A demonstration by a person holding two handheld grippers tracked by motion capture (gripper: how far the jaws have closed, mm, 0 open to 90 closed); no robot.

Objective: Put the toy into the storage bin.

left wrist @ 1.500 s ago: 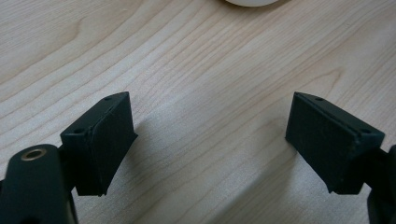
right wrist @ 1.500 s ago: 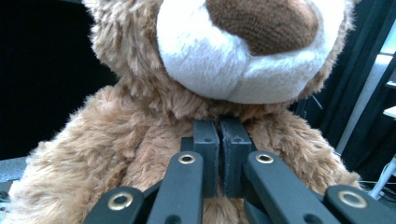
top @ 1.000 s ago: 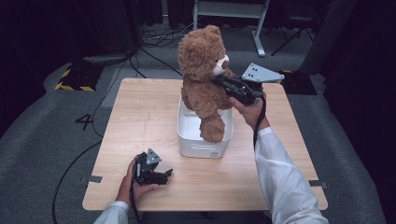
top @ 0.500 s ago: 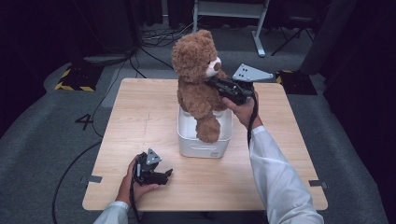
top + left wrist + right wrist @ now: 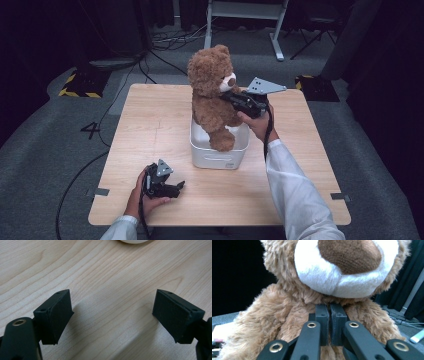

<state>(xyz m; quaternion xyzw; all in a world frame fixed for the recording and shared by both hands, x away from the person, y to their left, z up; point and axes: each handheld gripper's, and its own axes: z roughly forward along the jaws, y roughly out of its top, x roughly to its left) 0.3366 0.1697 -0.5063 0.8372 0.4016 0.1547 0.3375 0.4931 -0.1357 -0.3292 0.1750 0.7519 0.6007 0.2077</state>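
Light square wooden table on grey carpet floor. Black cables and white metal desk frame behind. Yellow-black striped floor plate far left; dark "4" floor marking beside table.

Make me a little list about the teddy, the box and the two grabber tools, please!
Toy: brown teddy bear, upright, legs down in the box
Box: white bin, in the middle of the wooden table
Right gripper: jaws shut on the fur just under the bear's chin
Left gripper: near the table's front edge, jaws apart, nothing between them
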